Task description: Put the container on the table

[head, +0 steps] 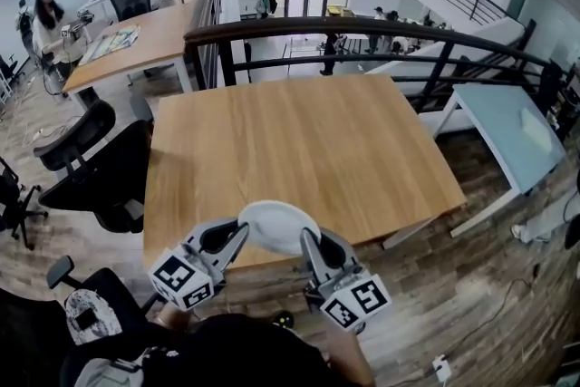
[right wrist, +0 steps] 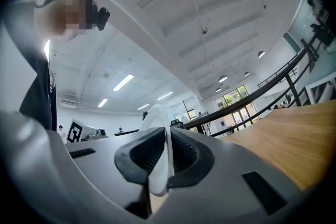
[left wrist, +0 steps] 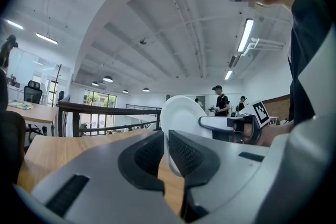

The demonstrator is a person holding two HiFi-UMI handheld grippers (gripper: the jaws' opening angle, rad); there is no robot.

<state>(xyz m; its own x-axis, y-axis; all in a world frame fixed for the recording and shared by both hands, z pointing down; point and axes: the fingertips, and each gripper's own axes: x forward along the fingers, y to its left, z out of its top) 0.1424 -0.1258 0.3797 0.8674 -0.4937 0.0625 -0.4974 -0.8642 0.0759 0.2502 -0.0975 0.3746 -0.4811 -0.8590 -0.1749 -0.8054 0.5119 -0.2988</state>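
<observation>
- White round container (head: 275,227) hangs at the wooden table (head: 299,140)'s near edge.
- My left tool (head: 237,237) and right tool (head: 309,242) pinch opposite rims to carry it level.
</observation>
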